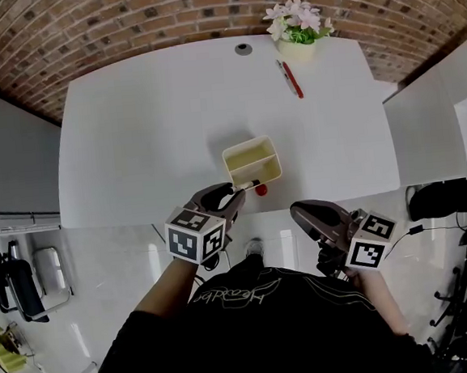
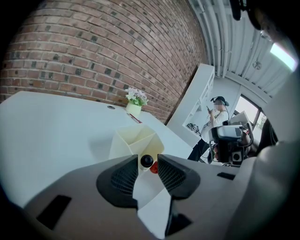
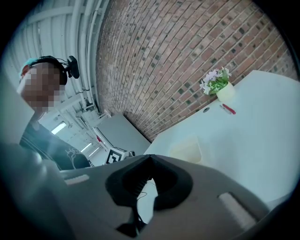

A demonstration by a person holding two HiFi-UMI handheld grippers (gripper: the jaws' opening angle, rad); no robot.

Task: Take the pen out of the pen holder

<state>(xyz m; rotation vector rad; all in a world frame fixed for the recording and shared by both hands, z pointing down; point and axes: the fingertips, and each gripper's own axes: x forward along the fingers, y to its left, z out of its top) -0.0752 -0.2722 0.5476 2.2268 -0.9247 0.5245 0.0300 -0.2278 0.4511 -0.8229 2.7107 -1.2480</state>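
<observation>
The cream square pen holder [image 1: 252, 162] stands near the front edge of the white table [image 1: 147, 132]. Nothing shows inside it. My left gripper [image 1: 236, 192] is just in front of the holder, shut on a pen [image 1: 247, 186] with a light barrel and a black end. A small red piece [image 1: 261, 190] shows at the pen's far end. In the left gripper view the pen's black end [image 2: 146, 161] sits between the pads of the left gripper [image 2: 148, 169], with the holder [image 2: 136, 140] right behind it. My right gripper [image 1: 297, 211] hangs off the table's front edge, shut and empty.
A red pen [image 1: 291, 79] lies at the back of the table beside a small pot of flowers [image 1: 297, 30]. A round cable grommet [image 1: 243, 49] is at the back middle. A second white desk [image 1: 431, 124] stands to the right. A person [image 2: 213, 122] stands in the background.
</observation>
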